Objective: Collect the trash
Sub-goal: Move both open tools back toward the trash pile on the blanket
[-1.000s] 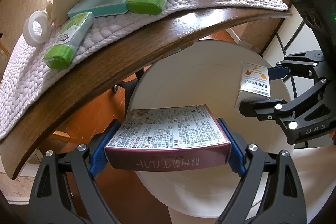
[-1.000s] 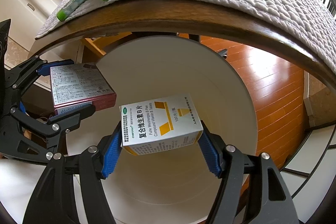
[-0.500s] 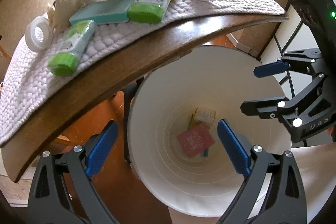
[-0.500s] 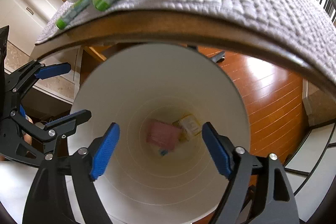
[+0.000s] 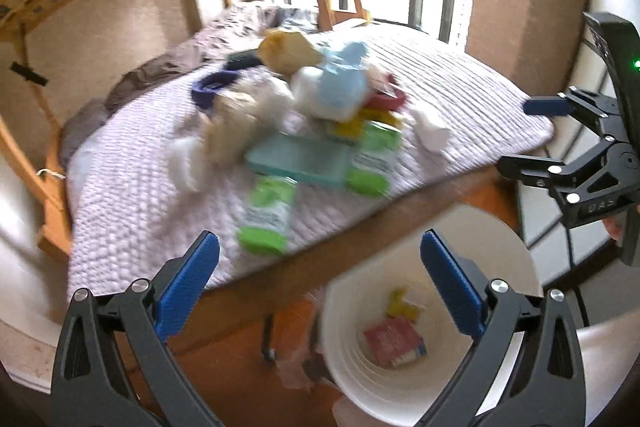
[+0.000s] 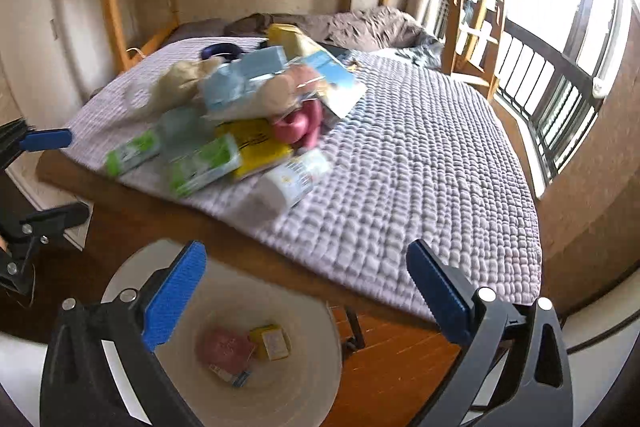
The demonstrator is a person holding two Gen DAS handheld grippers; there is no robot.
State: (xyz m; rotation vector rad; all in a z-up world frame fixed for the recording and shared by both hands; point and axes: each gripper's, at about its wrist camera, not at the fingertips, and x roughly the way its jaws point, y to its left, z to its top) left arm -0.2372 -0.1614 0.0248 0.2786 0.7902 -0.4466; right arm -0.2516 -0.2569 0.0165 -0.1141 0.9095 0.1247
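My left gripper point(image 5: 316, 255) hangs over the table edge and the white bin point(image 5: 516, 251), jaws opening with nothing between them. My right gripper point(image 6: 304, 259) is also above the bin point(image 6: 308, 383), jaws opening and empty. Each shows in the other's view: the right gripper point(image 5: 532, 133) at the right edge, the left gripper point(image 6: 60, 177) at the left. A pink box point(image 5: 394, 341) and a small yellow-and-white box point(image 6: 274, 341) lie at the bin's bottom. On the quilted mat point(image 6: 420, 167) sits a trash pile: green tubes point(image 5: 266, 211), a teal box point(image 5: 298, 161), a white bottle point(image 6: 288, 183).
The wooden table edge point(image 5: 360, 227) juts over the bin. Behind the table are a wooden bunk bed frame point(image 6: 112, 7) and rumpled dark bedding point(image 6: 360, 23). A window with a dark railing point(image 6: 552, 99) is at the right. Orange wooden floor point(image 6: 384, 367) lies beside the bin.
Both grippers let go of their boxes, which dropped into the bin. Both then rose and tilted up, so the table top and the room now fill the views.
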